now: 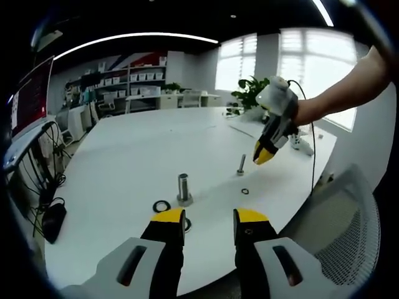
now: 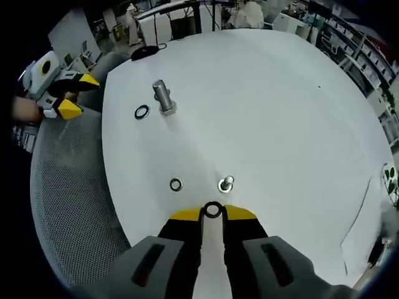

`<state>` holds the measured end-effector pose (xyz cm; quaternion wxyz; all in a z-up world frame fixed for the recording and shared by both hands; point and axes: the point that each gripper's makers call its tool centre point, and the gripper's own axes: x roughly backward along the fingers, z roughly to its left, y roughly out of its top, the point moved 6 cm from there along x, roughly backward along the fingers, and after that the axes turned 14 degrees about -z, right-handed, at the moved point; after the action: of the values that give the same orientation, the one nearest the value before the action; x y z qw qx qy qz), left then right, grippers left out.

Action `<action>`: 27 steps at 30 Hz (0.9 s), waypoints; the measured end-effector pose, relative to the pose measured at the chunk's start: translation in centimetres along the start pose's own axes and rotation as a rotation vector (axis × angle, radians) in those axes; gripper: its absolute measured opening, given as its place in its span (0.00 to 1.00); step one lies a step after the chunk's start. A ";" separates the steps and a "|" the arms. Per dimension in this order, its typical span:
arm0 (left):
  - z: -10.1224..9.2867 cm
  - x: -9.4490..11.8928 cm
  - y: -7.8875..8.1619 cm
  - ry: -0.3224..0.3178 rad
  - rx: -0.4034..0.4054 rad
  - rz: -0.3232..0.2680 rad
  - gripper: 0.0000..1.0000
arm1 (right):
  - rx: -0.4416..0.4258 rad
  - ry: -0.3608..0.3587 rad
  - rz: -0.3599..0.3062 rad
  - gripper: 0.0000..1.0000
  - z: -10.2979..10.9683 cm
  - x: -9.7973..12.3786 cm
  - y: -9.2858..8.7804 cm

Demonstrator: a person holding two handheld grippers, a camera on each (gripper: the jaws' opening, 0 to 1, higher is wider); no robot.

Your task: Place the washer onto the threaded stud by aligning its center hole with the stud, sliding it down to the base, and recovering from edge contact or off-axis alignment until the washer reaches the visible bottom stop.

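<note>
In the left gripper view the left gripper [image 1: 210,223] hangs over the near edge of the white surface [image 1: 137,156], jaws apart and empty. Two studs stand there — a thick stud [image 1: 184,187] near that edge and a thin stud [image 1: 241,164] further in — with a black ring [image 1: 161,205] and a small ring [image 1: 244,191] lying flat.

In the right gripper view the right gripper [image 2: 212,215] pinches a washer [image 2: 212,210] by its rim, just short of the thin stud. One more washer [image 2: 176,184] lies beside. It looks light, stiff, probably slippery — a rim grip keeps the hole clear.
</note>
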<state>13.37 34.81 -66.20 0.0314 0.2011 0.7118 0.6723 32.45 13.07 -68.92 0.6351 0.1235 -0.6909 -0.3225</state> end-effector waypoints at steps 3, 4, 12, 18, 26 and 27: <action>0.0 0.0 0.1 -0.001 0.001 -0.007 0.29 | 0.002 -0.004 -0.016 0.14 -0.2 0.1 0.7; 0.0 0.0 0.0 -0.002 0.000 -0.007 0.29 | 0.007 -0.004 -0.017 0.14 -0.3 0.1 0.9; 0.0 0.1 0.2 -0.001 -0.004 -0.010 0.29 | 0.047 0.002 -0.027 0.14 -0.5 -0.2 2.5; 0.1 0.0 0.0 -0.003 0.002 -0.006 0.29 | 0.067 0.005 -0.016 0.14 -0.8 -0.7 2.7; 0.0 0.0 0.0 -0.006 0.001 -0.002 0.29 | 0.085 0.011 0.010 0.14 -0.9 -1.2 2.5; 0.0 0.0 0.0 -0.006 0.000 -0.001 0.29 | 0.084 0.011 0.009 0.14 -1.0 -1.3 2.5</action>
<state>13.37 34.84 -66.22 0.0340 0.2025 0.7118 0.6716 34.19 15.47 -68.45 0.6344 0.1488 -0.7010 -0.2898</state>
